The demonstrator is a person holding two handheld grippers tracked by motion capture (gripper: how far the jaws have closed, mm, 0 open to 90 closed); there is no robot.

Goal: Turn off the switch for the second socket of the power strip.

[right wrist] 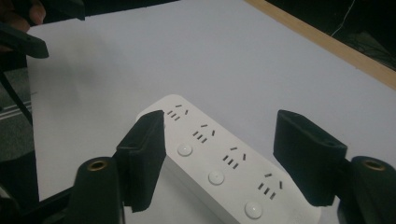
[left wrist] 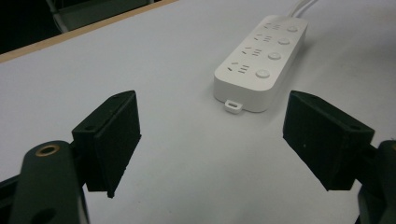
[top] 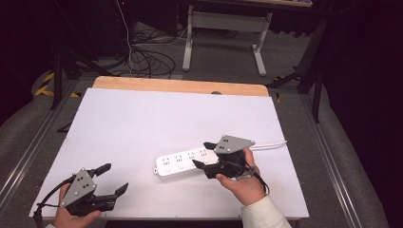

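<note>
Overhead, scene: a white table [top: 142, 123] with a pale wooden strip along its far edge; a person's two hands come in from the near side, each holding a black two-jaw gripper.
Power strip: a white power strip [top: 183, 164] lies flat, right of centre and toward the near edge, sockets facing up.
Power strip shape: a long rounded bar of smooth, glossy plastic, with four socket groups in a row, a round button beside each, and a small hanging tab at its left end.
Cable: a white cable [top: 271, 144] leaves the strip's right end and runs toward the table's right edge.
Right gripper: the right gripper [top: 204, 154] hovers over the strip's right end, jaws spread wide with nothing between them.
Right gripper, likely reason: one jaw sits on each side of the bar's width, so it looks lined up to close across the body; this is a judgement.
Left gripper: the left gripper [top: 113, 177] is at the near left corner, well apart from the strip, jaws also parted and empty, aimed toward the strip's tab end.
Left gripper, likely reason: it seems to be waiting in reserve.
Jaw texture: matte black blocks with flat inner faces.
Surroundings: dark floor with cables [top: 142, 57] and another table's white legs [top: 223, 33] beyond.
</note>
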